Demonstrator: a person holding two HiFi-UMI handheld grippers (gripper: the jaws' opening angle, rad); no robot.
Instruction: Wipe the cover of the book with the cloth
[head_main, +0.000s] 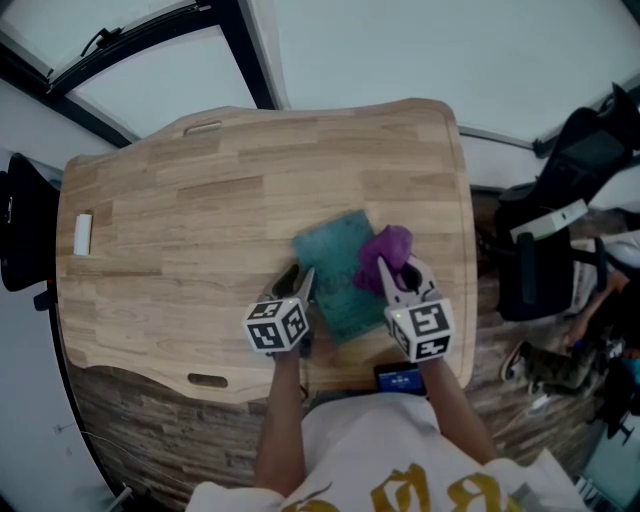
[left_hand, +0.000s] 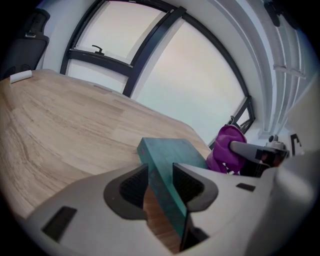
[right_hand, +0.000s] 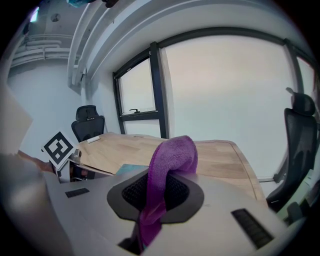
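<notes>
A teal book (head_main: 338, 268) lies on the wooden table (head_main: 190, 230), near its front right. My left gripper (head_main: 303, 287) stands open at the book's near left edge. In the left gripper view the book (left_hand: 172, 155) runs between the two pads of that gripper (left_hand: 160, 176), with bare wood showing beside the left pad. My right gripper (head_main: 396, 272) is shut on a purple cloth (head_main: 386, 248), held over the book's right edge. The cloth (right_hand: 172, 155) arches up out of the right gripper's (right_hand: 160, 189) pads. A sliver of the book (right_hand: 131, 169) shows behind them.
A small white block (head_main: 83, 233) lies near the table's left edge. A dark phone (head_main: 400, 379) sits at the front edge by the person's body. A black office chair (head_main: 555, 230) stands right of the table, and another black chair (head_main: 20, 230) stands at the left.
</notes>
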